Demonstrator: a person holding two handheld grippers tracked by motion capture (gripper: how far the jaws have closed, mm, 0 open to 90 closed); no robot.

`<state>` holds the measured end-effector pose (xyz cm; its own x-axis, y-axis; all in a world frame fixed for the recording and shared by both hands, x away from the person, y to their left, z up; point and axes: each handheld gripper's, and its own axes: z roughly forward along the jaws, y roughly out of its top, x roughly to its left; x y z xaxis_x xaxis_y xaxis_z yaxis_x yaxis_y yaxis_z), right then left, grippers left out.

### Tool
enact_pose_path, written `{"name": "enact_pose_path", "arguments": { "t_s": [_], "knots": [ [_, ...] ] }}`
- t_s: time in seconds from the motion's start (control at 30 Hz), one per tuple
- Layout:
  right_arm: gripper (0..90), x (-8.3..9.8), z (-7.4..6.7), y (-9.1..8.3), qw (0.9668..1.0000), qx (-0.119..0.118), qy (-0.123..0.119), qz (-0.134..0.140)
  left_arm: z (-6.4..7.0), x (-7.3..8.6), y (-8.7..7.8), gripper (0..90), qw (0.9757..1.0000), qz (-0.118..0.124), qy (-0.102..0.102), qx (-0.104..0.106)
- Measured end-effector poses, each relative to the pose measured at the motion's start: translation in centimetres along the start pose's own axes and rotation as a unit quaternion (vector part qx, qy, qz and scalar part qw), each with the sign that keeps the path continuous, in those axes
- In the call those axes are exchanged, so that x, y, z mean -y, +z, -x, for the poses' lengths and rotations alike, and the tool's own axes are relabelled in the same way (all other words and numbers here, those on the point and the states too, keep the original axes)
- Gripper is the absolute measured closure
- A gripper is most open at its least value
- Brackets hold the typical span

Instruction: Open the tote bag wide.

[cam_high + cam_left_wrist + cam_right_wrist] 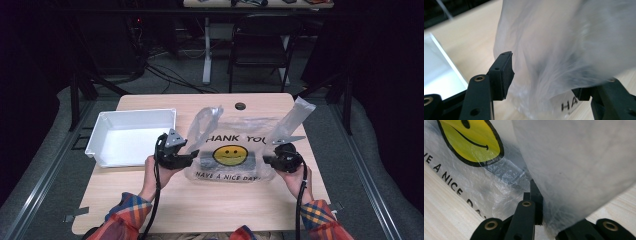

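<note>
With the translucent plastic bag printed with a yellow smiley face (231, 152) lying mid-table at three o'clock of the white plastic tray (131, 136), the right gripper (537, 205) should keep its pinch on the bag's edge while the left gripper (544, 82), jaws parted around loose film, closes squarely.

A white tray (131, 137) lies on the left part of the wooden table (210, 200), its near rim close to the table's middle depth. A small dark round hole cover (240, 106) sits near the table's far edge. Beyond the table a dark folding chair (263, 42) stands on the grey floor, with a white desk leg (207, 50) to its left and black cables (170, 77) trailing across the floor there
</note>
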<state>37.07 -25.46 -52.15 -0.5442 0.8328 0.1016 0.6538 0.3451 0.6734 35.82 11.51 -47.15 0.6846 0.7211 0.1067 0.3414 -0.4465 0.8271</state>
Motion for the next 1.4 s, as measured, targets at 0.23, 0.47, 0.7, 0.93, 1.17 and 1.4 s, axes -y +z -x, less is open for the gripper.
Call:
{"name": "enact_pose_path", "arguments": {
  "t_s": [0.23,0.47,0.7,0.93,1.17,1.4],
  "knots": [
    [87.2,-0.3,-0.3,-0.5,0.9998,0.003,-0.016,-0.010,-0.8,0.2,1.2,81.7,1.0000,0.000,-0.001,0.003],
    [62.8,-0.9,0.3,-3.1,0.9992,-0.017,0.007,0.035,-1.7,1.3,2.2,89.8,0.9993,-0.024,-0.022,0.021],
    [72.6,-1.5,0.0,-5.7,0.9920,-0.012,0.002,0.126,-2.0,2.0,3.1,89.9,0.9977,-0.048,-0.036,0.032],
    [90.0,-1.4,-0.1,-5.0,0.9930,-0.009,0.005,0.117,-2.4,2.5,3.8,89.9,0.9952,-0.081,-0.041,0.038],
    [90.0,-1.1,-0.1,-4.0,0.9957,-0.009,0.007,0.092,-2.3,2.3,3.4,62.4,0.9950,-0.080,-0.056,0.021],
    [90.0,-1.0,0.0,-3.6,0.9967,-0.009,0.005,0.080,-1.2,0.7,0.5,29.6,0.9992,-0.026,-0.030,0.007]
  ]
}}
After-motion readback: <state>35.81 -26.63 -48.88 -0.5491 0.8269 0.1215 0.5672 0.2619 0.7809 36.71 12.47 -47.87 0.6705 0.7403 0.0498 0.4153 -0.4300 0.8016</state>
